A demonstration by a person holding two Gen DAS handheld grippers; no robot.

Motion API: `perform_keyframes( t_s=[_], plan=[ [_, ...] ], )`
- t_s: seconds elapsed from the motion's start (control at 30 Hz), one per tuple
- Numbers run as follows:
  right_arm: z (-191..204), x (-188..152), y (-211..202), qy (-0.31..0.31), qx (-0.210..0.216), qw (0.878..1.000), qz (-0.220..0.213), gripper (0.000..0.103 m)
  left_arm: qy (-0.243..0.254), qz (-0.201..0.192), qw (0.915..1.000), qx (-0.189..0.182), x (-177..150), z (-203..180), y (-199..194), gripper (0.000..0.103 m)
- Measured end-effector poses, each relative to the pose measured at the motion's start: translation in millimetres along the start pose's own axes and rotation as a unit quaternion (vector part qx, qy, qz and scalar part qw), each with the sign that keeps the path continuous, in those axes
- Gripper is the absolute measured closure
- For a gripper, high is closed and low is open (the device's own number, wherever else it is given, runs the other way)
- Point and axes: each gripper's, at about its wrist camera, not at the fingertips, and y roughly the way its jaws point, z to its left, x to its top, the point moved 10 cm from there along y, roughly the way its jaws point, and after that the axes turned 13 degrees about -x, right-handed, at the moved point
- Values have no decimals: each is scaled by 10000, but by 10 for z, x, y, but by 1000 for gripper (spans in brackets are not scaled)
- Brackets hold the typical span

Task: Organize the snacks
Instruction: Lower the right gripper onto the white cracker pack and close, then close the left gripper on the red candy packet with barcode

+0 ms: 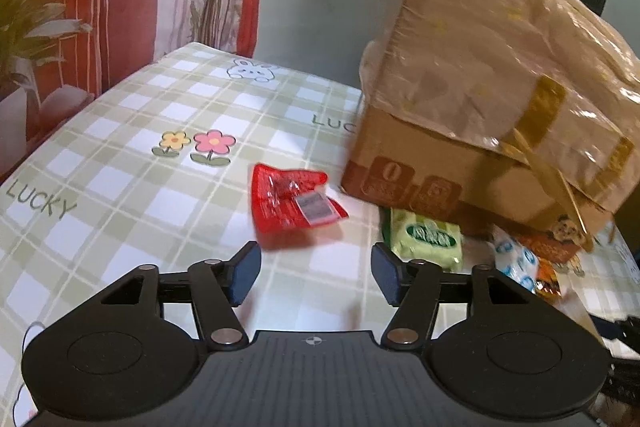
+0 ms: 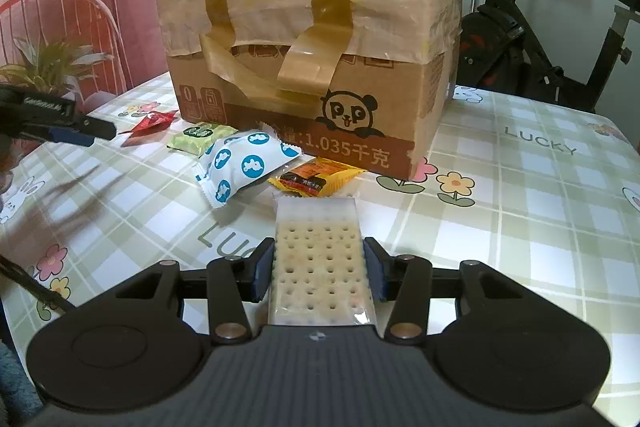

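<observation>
Right gripper [image 2: 319, 269] has its fingers closed on the cracker pack [image 2: 318, 259], pads pressing both sides; left gripper [image 1: 316, 273] is open, empty, red packet [image 1: 294, 201] just ahead of its fingers on the desk [image 1: 120, 155]; step looks like pick-and-sort; next probably needs lifting the crackers and closing on red.

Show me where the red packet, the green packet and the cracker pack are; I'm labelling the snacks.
red packet [image 1: 294, 205]: left wrist view, middle of the crinkled wrapper.
green packet [image 1: 430, 237]: left wrist view, on its printed label.
cracker pack [image 2: 318, 259]: right wrist view, on the cracker face between the gripper's pads.
</observation>
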Motion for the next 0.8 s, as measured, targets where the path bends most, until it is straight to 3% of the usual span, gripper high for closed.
perform_keyframes(
  t_s=[0.43, 0.67, 0.8],
  plan=[
    [-12, -3, 5, 73, 52, 10000, -3, 54, 0, 65, 10000, 61, 111, 52, 181, 39],
    [-14, -3, 5, 72, 53, 10000, -3, 54, -212, -63, 9988, 447, 303, 302, 376, 30],
    [-15, -2, 4, 74, 55, 10000, -3, 54, -47, 52, 9986, 518, 383, 324, 591, 30]
  ],
)
